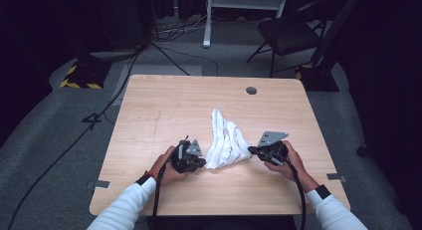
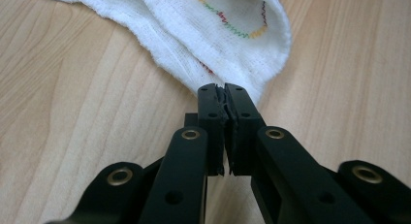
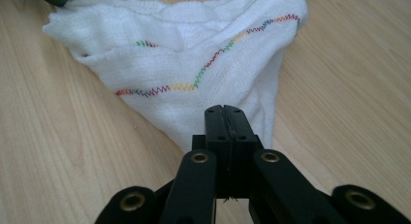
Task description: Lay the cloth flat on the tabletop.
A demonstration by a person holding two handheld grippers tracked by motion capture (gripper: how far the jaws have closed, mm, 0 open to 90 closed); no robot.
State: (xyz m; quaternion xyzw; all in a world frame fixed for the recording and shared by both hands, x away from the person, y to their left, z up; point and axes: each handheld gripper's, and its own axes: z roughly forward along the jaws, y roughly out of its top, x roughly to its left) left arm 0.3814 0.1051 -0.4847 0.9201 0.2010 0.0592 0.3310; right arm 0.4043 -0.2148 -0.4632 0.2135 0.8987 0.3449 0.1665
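Both grippers clamped on the white cloth (image 1: 226,140): left gripper (image 1: 200,163) pinches its near-left corner, right gripper (image 1: 251,150) its near-right corner; cloth's long axis runs away from the person, mid-table.

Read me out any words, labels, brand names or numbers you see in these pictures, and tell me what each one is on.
None can be read.
White woven cloth: only a multicoloured zigzag stitch line, no letters.
Light wooden table: bare wood grain, no marking.
Left gripper and right gripper: plain black, no print.
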